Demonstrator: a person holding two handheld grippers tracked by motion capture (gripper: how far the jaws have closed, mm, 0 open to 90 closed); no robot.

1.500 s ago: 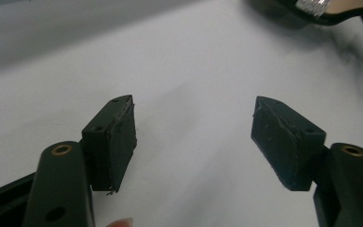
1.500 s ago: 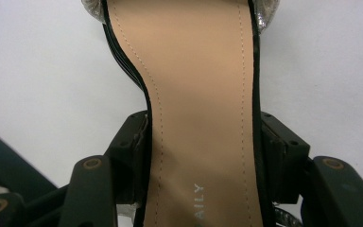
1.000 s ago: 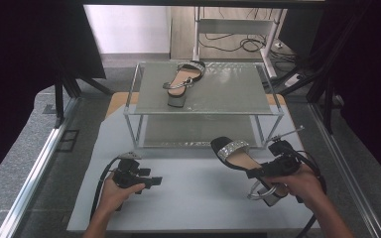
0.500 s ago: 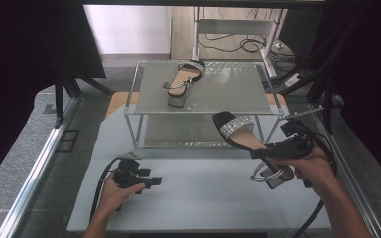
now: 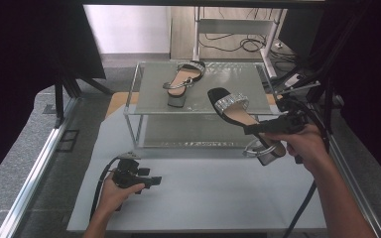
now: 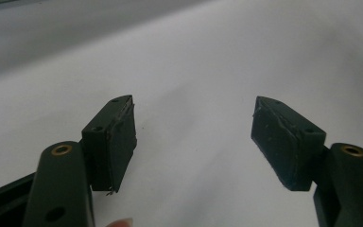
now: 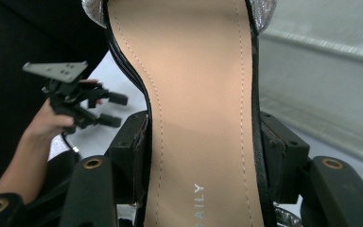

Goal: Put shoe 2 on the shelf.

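Observation:
My right gripper is shut on a black sandal with a sparkly toe strap and a silver heel, held in the air in front of the two-level glass shelf. In the right gripper view the jaws clamp the sandal's tan insole from both sides. A matching sandal stands on the shelf's top level. My left gripper rests low over the white table at the front left, open with nothing between its pads.
Dark curtains hang at both sides. A metal rail runs along the table's left side. Cables lie on the floor behind the shelf. In the right gripper view the left hand and its gripper appear farther off.
My right gripper has lifted the sandal off the table and carried it up and back toward the shelf's top level. The left gripper has stayed still.

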